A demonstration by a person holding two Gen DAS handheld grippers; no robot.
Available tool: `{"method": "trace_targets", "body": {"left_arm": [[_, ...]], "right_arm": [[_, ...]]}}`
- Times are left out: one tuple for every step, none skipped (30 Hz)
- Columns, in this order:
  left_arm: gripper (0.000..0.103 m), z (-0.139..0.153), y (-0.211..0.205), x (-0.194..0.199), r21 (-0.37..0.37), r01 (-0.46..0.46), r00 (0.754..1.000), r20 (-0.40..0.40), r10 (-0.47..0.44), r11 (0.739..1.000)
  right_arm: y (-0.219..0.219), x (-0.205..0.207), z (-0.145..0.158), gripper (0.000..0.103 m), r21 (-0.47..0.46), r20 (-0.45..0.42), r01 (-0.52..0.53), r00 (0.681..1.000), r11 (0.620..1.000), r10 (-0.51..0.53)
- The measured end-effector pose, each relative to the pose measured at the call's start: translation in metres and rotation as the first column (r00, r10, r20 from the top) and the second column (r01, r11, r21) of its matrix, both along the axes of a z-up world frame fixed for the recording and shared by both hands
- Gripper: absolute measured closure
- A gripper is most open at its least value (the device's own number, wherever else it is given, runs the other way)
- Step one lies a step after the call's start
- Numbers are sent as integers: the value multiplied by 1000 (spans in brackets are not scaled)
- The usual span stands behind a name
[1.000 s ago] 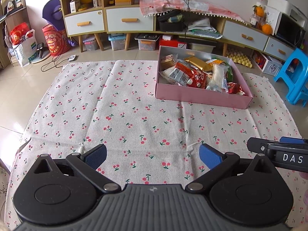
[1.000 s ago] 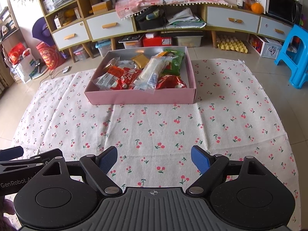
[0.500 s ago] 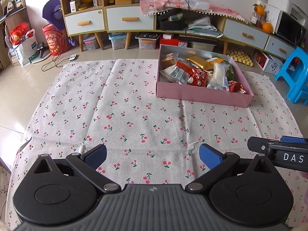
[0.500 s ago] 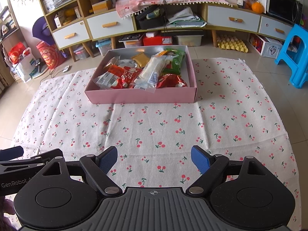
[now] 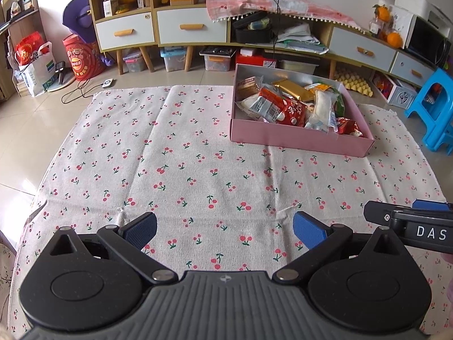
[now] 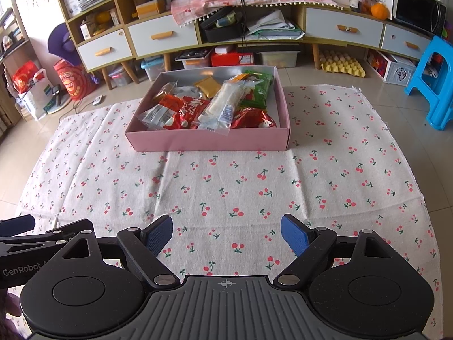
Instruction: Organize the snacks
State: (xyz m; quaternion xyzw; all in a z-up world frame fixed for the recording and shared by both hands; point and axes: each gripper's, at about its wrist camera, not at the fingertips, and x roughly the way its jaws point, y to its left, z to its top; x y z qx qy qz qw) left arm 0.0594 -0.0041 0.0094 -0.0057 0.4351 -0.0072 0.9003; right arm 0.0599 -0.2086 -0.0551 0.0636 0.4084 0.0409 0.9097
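A pink box sits on a cherry-print cloth on the floor. It holds several snack packets: a red packet, a long white packet, a gold one, a green one. My left gripper is open and empty over the near cloth, left of the box. My right gripper is open and empty, well in front of the box. Each gripper shows at the edge of the other's view.
A long low cabinet with drawers runs along the back wall, with storage bins under it. A blue plastic stool stands at the right. Bags and a red drum stand at the left.
Both grippers have drawn back and risen a little from the box. Both stay open and empty.
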Motion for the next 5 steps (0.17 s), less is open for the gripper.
{"method": "trace_targets", "body": {"left_arm": [[0, 0, 0, 0, 1, -1, 1000, 0, 1, 1000], [0, 0, 0, 0, 3, -2, 1000, 1, 2, 1000], [1, 0, 0, 0, 5, -3, 1000, 2, 3, 1000], [0, 0, 0, 0, 6, -2, 1000, 2, 2, 1000], [0, 0, 0, 0, 3, 2, 1000, 0, -2, 1000]], "right_arm": [[0, 0, 0, 17, 0, 0, 0, 1000, 1000, 0], [0, 0, 0, 17, -1, -1, 0, 1000, 1000, 0], [1, 0, -1, 17, -1, -1, -1, 1000, 1000, 0], [1, 0, -1, 17, -1, -1, -1, 1000, 1000, 1], [1, -1, -1, 17, -2, -2, -1, 1000, 1000, 1]]}}
